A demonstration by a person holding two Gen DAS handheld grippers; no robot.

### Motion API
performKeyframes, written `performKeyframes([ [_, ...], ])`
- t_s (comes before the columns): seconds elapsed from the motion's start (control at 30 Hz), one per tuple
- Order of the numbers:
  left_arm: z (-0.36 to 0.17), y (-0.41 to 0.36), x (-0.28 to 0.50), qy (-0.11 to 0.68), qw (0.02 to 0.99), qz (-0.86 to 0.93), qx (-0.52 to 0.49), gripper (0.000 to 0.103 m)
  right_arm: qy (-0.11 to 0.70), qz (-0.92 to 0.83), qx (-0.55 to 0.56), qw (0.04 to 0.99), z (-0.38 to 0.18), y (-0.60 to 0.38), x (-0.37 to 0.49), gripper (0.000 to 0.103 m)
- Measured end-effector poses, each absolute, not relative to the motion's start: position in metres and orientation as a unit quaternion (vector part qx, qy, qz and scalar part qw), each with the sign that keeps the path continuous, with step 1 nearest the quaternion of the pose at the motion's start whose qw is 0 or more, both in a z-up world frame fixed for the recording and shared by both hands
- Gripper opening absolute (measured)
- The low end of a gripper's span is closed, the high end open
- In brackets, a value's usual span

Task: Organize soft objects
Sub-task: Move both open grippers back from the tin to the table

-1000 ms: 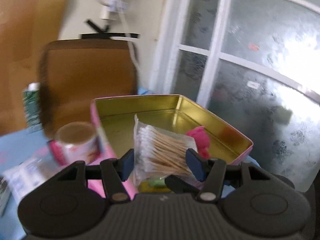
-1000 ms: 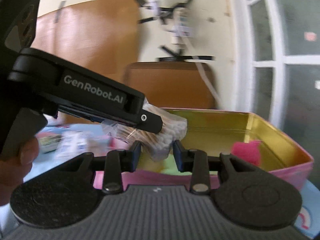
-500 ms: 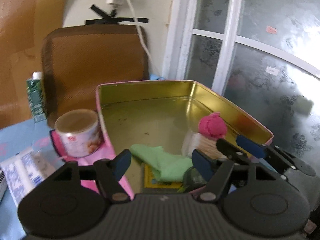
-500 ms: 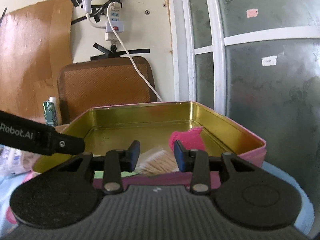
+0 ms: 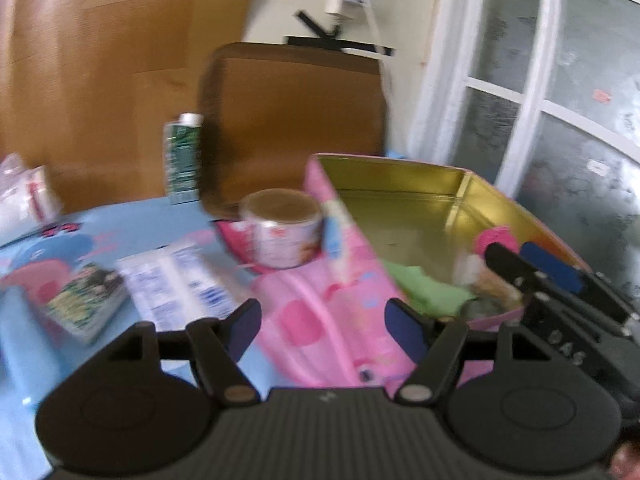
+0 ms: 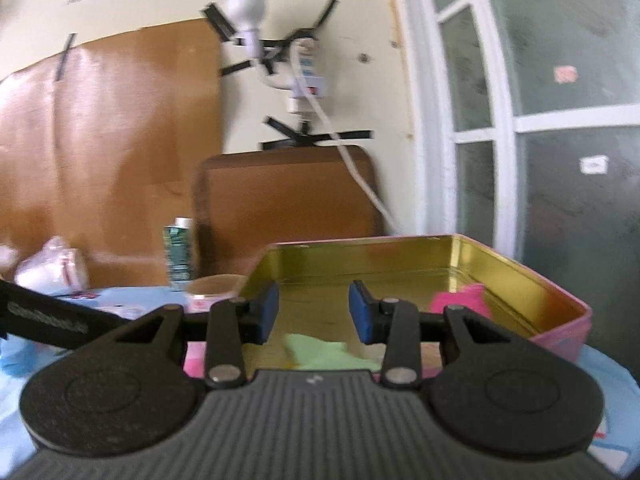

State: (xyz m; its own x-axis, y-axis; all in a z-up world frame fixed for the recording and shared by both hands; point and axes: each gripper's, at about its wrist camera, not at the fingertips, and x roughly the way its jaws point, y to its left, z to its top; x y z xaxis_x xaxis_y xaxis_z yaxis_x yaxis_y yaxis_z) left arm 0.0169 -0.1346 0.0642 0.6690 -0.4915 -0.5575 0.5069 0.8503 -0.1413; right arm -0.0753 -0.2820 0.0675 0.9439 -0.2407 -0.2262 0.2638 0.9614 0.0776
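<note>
Nearest, the left gripper (image 5: 322, 328) hangs released and empty above the pink lid (image 5: 320, 312). The white soft packet (image 5: 176, 284), long axis running away from the camera, lies just left of its fingers, so the left hand looks better placed for it. The right gripper (image 6: 314, 312), jaws parted on nothing, faces the tin (image 6: 560, 292). Inside lie one green cloth (image 6: 324, 354), one pink soft piece (image 6: 460, 300) and one swab pack (image 5: 492, 280). Beyond stand one can (image 5: 282, 232), one green carton (image 5: 182, 160) and one white bag (image 6: 52, 268).
</note>
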Motion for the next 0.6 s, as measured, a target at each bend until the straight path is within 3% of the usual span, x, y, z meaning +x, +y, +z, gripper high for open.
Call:
performKeyframes([
  [0.27,0.043,-0.078,0.014,0.300,0.929,-0.217,0.008,0.072,0.117,-0.056,0.017,0.991,0.068,-0.225,-0.068,0.044],
  [0.6,0.002,-0.011,0.005,0.321,0.935,-0.147,-0.027,0.074,0.211,0.023,0.002,0.977,0.039,-0.168,-0.093,0.044],
])
